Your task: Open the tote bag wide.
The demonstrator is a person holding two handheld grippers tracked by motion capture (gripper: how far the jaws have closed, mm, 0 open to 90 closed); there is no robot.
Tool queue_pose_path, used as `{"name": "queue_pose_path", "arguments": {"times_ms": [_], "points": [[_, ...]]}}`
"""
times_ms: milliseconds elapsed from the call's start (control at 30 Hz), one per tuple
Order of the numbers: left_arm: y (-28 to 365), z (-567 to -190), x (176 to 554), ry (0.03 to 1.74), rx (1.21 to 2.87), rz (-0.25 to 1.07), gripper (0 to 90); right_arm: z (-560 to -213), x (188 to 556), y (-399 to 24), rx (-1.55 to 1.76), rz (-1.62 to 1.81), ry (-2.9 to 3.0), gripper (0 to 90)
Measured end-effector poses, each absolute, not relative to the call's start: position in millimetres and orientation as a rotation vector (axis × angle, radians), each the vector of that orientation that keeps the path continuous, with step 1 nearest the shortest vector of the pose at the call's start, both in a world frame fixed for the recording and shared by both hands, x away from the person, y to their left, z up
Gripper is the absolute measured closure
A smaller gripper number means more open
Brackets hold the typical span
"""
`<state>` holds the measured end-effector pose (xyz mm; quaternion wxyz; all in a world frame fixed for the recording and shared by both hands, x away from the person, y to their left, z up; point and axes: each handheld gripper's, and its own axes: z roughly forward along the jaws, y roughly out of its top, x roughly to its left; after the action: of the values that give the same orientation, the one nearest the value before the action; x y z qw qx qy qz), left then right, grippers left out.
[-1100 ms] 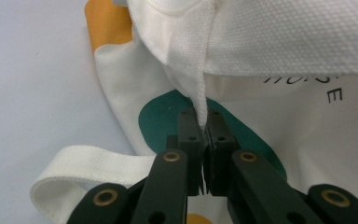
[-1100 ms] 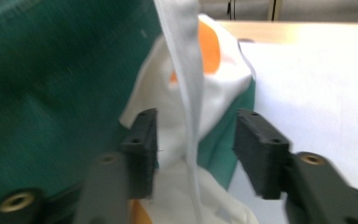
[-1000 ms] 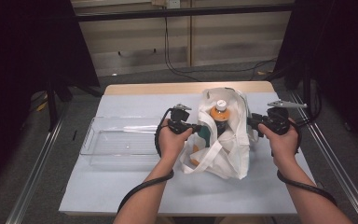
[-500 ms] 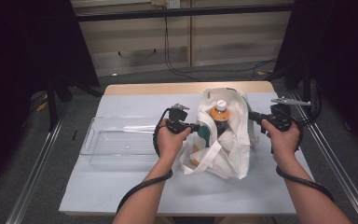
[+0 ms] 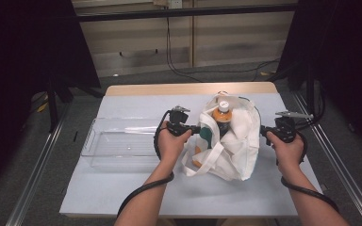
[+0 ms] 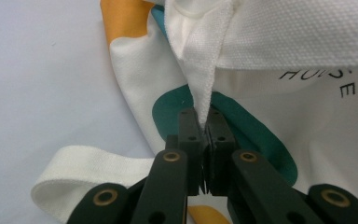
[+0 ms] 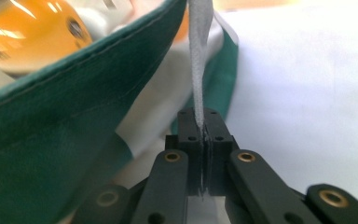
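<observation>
High view showed the white tote bag (image 5: pixel 228 146) upright mid-table, an orange bottle (image 5: pixel 223 114) standing inside, a clear tray (image 5: pixel 118 146) to its left. Left gripper (image 6: pixel 204 122) was clamped on the bag's rim fabric. Right gripper (image 7: pixel 202 122) had just closed, pinching the bag's opposite edge.

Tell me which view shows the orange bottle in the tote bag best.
The high view: the orange bottle stands upright in the open tote bag, white cap up, whole top visible. The right gripper view catches a blurred orange part of it past the bag's green edge. The left gripper view shows bag cloth instead.
</observation>
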<state>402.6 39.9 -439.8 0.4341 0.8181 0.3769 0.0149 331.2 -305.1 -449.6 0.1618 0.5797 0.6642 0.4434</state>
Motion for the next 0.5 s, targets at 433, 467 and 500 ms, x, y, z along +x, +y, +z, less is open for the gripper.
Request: {"name": "queue_pose_path", "arguments": {"times_ms": [433,467,500], "points": [[41,-451,402,1.002,2.032,0.019,87.7,-469,327,-313,1.702,1.224,1.909,88.7],[42,-451,402,1.000,2.032,0.022,87.7,-471,327,-312,1.705,1.221,1.910,88.6],[42,-451,402,1.000,2.034,0.019,87.7,-472,327,-312,1.706,1.223,1.908,88.6]]}}
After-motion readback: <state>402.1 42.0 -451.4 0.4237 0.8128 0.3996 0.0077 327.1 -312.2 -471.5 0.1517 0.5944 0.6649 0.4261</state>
